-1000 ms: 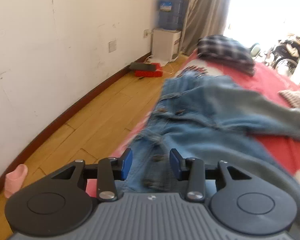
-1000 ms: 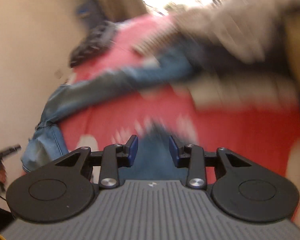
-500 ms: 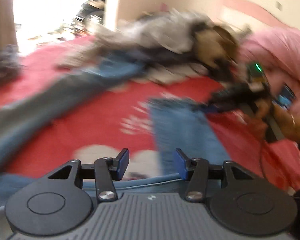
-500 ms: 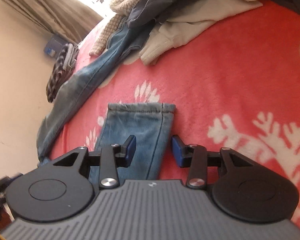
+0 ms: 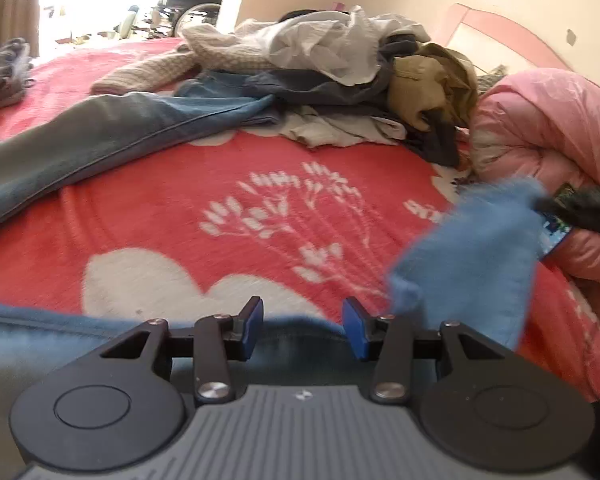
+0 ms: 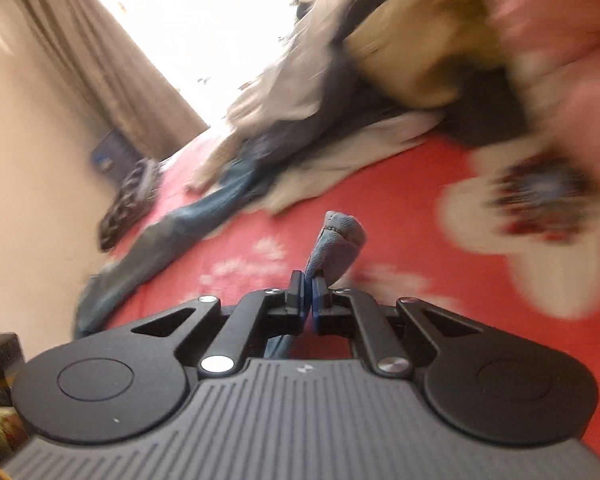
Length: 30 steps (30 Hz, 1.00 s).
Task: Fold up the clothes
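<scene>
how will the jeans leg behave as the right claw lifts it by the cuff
Probably floppy: the jeans leg already droops below the shut right claw. Likely heavyish, since thick denim trails onto the red blanket. It seems unlikely to slip from that pinch.

No text, label, brand or number can be read anywhere — neither view shows legible writing.

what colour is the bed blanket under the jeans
Coral red with a white floral print, clearest in the left wrist view.
</scene>
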Each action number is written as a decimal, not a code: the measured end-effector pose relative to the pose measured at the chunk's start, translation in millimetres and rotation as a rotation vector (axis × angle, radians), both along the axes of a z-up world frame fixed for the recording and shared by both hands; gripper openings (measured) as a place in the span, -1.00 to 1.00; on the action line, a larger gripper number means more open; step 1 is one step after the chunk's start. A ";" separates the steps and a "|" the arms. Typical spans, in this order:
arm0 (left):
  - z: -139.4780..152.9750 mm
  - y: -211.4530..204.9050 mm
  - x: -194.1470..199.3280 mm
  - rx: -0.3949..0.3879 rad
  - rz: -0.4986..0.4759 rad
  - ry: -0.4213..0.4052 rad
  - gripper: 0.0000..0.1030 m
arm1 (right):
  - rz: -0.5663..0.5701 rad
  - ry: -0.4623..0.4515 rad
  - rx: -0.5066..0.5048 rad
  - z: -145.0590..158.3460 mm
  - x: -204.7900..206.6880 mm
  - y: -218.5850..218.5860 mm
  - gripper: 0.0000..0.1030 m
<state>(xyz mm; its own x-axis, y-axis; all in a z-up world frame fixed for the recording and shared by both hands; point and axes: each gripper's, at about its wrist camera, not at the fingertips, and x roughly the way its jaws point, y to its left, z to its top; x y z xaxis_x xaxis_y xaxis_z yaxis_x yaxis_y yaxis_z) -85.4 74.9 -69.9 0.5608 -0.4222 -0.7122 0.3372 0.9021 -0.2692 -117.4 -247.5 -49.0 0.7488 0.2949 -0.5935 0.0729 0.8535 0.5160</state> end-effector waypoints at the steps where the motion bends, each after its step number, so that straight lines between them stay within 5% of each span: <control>1: -1.2 2.2 -1.3 0.001 0.007 0.006 -0.12 | -0.043 0.014 -0.007 -1.2 -17.4 -11.3 -0.97; 6: -10.8 15.0 -0.3 0.014 0.052 0.055 -0.12 | -0.229 0.163 -0.035 -40.1 -90.5 -45.8 -0.97; 11: -15.9 25.1 0.6 0.036 0.079 0.071 -0.11 | -0.303 0.310 0.007 -73.4 -121.2 -57.4 -0.91; 17: -15.4 36.9 -9.7 0.058 0.112 0.085 -0.11 | -0.386 0.273 -0.054 -46.5 -130.1 -91.6 -0.76; 23: -15.1 48.2 -23.1 0.082 0.141 0.104 -0.10 | -0.270 0.220 -0.034 -57.4 -78.3 -92.2 -0.12; 27: -14.8 55.7 -32.0 0.098 0.160 0.116 -0.10 | -0.197 0.254 -0.055 -75.4 -47.4 -79.6 -0.19; 30: -17.6 60.0 -40.4 0.113 0.177 0.129 -0.10 | -0.177 0.230 -0.137 -68.3 -41.9 -68.0 -0.86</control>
